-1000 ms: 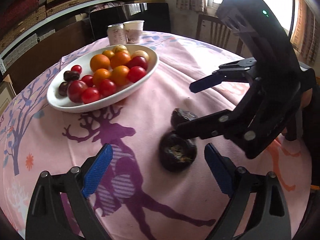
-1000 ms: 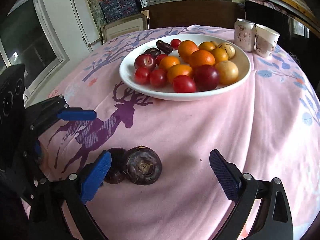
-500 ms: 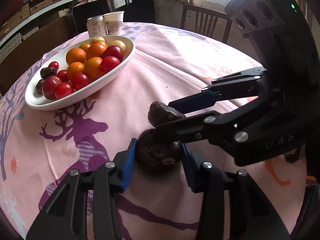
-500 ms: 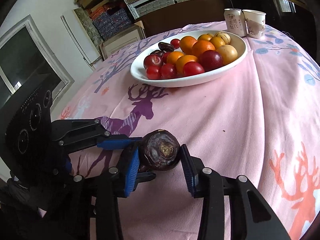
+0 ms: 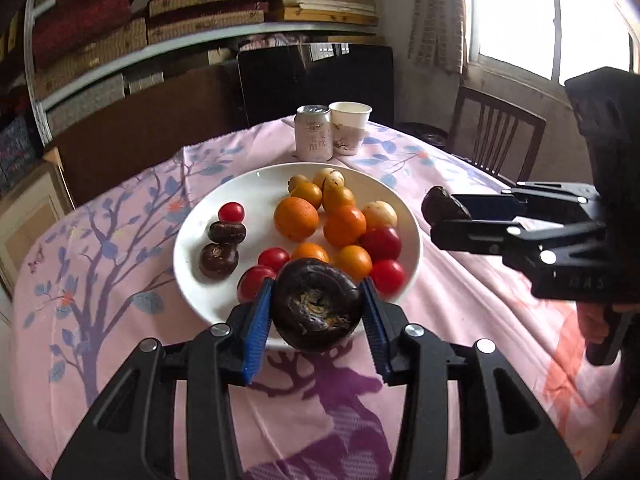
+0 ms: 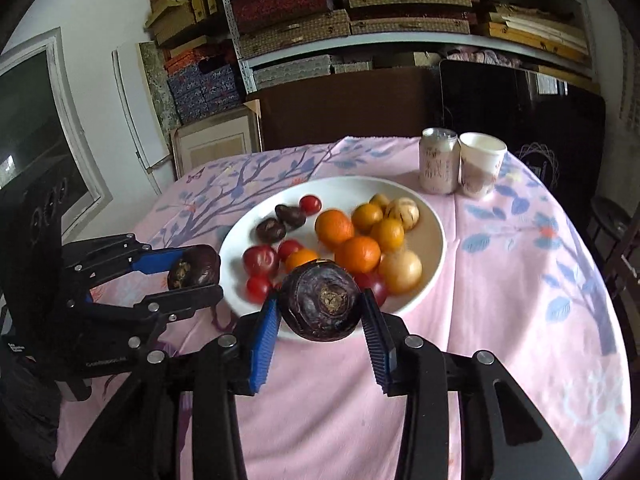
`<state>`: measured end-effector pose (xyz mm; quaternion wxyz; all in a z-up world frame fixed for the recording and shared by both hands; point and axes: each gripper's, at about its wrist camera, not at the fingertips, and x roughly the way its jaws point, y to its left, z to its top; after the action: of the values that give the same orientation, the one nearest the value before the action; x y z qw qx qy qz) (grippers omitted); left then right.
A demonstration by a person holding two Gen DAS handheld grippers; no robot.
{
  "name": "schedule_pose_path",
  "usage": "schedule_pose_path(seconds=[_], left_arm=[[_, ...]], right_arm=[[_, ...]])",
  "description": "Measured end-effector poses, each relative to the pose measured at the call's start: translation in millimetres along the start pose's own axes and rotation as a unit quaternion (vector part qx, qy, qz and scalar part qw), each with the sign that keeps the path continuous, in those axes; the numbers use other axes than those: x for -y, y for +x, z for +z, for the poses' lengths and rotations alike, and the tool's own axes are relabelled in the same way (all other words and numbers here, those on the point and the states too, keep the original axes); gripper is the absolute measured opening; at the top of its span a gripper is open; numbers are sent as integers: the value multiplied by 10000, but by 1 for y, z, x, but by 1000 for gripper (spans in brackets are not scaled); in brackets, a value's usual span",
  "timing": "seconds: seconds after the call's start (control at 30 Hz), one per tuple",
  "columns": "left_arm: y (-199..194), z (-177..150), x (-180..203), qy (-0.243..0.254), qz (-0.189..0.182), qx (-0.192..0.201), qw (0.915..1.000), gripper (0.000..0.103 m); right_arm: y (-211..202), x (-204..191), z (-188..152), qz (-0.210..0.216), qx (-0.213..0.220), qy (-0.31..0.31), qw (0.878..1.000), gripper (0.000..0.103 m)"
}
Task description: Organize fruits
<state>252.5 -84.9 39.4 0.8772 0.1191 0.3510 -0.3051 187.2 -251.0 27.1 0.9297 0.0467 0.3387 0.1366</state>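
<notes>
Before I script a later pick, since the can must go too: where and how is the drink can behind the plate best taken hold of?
Grip the drink can across its upright round wall, about mid-height, jaws level. Probably come from the side away from the paper cup, which stands right against it, and reach past the plate of fruit.

Lighting: daylight from a window (image 5: 516, 12) up and right of the left jaws, blown out to white glare. Shelves (image 6: 360, 12) behind stay dim. Soft shadow lies under the plate (image 5: 208, 240) rim ahead of the jaws. Fisheye bends edges; corners go black. Fruit ahead of the right jaws shows slight motion blur; the left view is sharp.
</notes>
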Motion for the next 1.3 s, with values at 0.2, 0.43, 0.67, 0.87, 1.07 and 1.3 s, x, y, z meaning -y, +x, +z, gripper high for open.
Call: schedule_pose_path(seconds=[0.2,0.43,0.67,0.87,1.07,1.3], left_arm=[[43,30,-43,-344,52,-14,9994,42],[71,39,-60,-403,350,-338,9980,42],[59,34,-68,-823,1338,198,9874,98],[17,5,-60,-997,1600,289,9816,98],[-46,-43,-24,-722,2104,465,9738,99],[-121,-94,4,-999,2630,626,9576,99]], right_arm=[[51,-6,28,-321,-157,-362,9987,41],[83,-4,32,-119,-487,-294,9983,41],[80,2,28,-462,-316,-279,9980,96],[31,2,6,-1522,9,-293,9879,99],[-30,-15,-13,-1802,442,60,9826,99],[-78,-42,-43,-1134,832,554,9885,99]])
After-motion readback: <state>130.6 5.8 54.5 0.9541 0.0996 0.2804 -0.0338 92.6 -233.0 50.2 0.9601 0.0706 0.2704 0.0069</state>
